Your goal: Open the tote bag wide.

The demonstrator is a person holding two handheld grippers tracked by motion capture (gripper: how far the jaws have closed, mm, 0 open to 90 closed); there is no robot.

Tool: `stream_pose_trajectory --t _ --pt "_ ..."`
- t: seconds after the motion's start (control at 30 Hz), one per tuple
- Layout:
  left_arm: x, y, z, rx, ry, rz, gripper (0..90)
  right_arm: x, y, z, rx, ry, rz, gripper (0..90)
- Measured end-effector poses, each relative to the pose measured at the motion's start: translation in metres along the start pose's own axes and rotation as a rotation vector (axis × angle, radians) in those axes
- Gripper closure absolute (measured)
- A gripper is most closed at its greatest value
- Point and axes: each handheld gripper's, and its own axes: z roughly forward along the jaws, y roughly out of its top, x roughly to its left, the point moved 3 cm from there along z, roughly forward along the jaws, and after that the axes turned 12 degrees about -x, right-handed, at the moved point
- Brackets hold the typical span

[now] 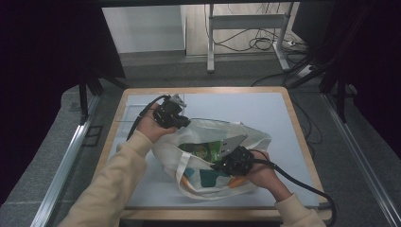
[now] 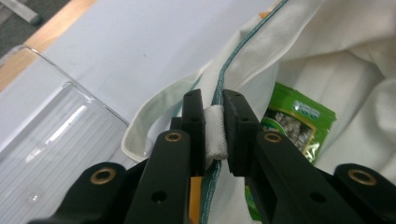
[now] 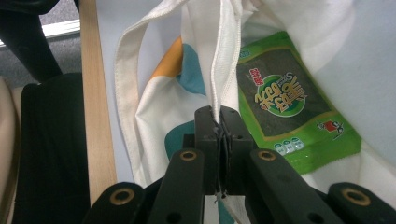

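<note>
Work area: desk in a dim room with grey floor.
The desk (image 1: 293,118) has a pale blue-grey top inside a light wooden rim. Grey carpet-like floor (image 1: 373,156) surrounds it, with metal rails (image 1: 66,161) at both sides. Beyond stand a metal frame stand (image 1: 246,23), loose black cables (image 1: 257,43) and a pale wall (image 1: 142,28). Dark drapes (image 1: 42,56) flank the scene.

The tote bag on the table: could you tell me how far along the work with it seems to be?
Done: a green snack packet already lies inside the white tote bag. In hand: the left claw pinches the bag's rim at one side and the right claw clamps the opposite edge, holding the mouth apart. Left, probably: further packing or releasing the bag.
</note>
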Motion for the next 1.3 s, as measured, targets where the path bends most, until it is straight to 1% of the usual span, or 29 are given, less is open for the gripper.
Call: stream_pose_trajectory --t 0.07,0.1,0.2,0.23,0.27,0.33,0.43,0.47,0.5,0.57,0.6,0.63,0.67,0.73,0.87,0.97,1.03,1.2,1.3 --pt "0.003 0.001 0.001 -0.010 0.014 -0.002 81.0 0.001 -0.001 0.001 0.002 0.005 -0.002 86.5" --pt "0.006 0.002 0.001 -0.024 0.027 -0.007 81.0 0.002 -0.002 0.001 0.002 0.007 -0.003 86.5" --pt "0.009 0.004 0.002 -0.034 0.039 -0.007 81.1 0.005 -0.003 0.002 0.009 0.014 -0.008 86.5" --pt "0.011 0.004 0.003 -0.037 0.053 -0.005 81.2 0.007 -0.004 0.003 0.017 0.021 -0.012 86.5" --pt "0.011 0.004 0.003 -0.037 0.053 -0.005 81.2 0.007 -0.004 0.003 0.017 0.021 -0.012 86.5" --pt "0.015 0.005 0.006 -0.035 0.071 -0.005 81.3 0.010 -0.007 0.005 0.028 0.033 -0.010 86.5" --pt "0.017 0.006 0.008 -0.033 0.079 -0.002 81.3 0.012 -0.009 0.007 0.037 0.039 -0.009 86.5" --pt "0.019 0.006 0.010 -0.038 0.089 -0.004 81.3 0.014 -0.012 0.011 0.046 0.036 -0.014 86.5" --pt "0.019 0.006 0.010 -0.038 0.089 -0.004 81.3 0.014 -0.012 0.011 0.046 0.036 -0.014 86.5" --pt "0.022 0.005 0.013 -0.033 0.105 0.004 81.3 0.018 -0.019 0.019 0.077 0.046 -0.013 86.5" --pt "0.024 0.004 0.015 -0.029 0.109 0.001 81.3 0.018 -0.019 0.019 0.077 0.046 -0.013 86.5" --pt "0.026 0.003 0.017 -0.029 0.111 -0.005 81.4 0.022 -0.025 0.026 0.098 0.056 -0.011 86.5" --pt "0.028 0.002 0.018 -0.028 0.115 -0.010 81.3 0.023 -0.028 0.028 0.107 0.062 -0.011 86.5" --pt "0.032 0.000 0.021 -0.032 0.116 -0.027 81.4 0.024 -0.030 0.031 0.111 0.066 -0.013 86.5" --pt "0.039 -0.002 0.024 -0.042 0.116 -0.053 81.3 0.027 -0.036 0.036 0.110 0.084 0.006 86.5" --pt "0.044 -0.003 0.026 -0.042 0.119 -0.065 81.3 0.030 -0.038 0.037 0.103 0.085 0.016 86.4" --pt "0.044 -0.003 0.026 -0.048 0.118 -0.073 81.3 0.032 -0.040 0.037 0.102 0.084 0.012 86.4" --pt "0.043 -0.002 0.024 -0.053 0.119 -0.072 81.3 0.034 -0.040 0.035 0.084 0.092 0.003 86.4" --pt "0.040 -0.001 0.020 -0.059 0.115 -0.063 81.3 0.037 -0.038 0.031 0.070 0.079 0.000 86.4"
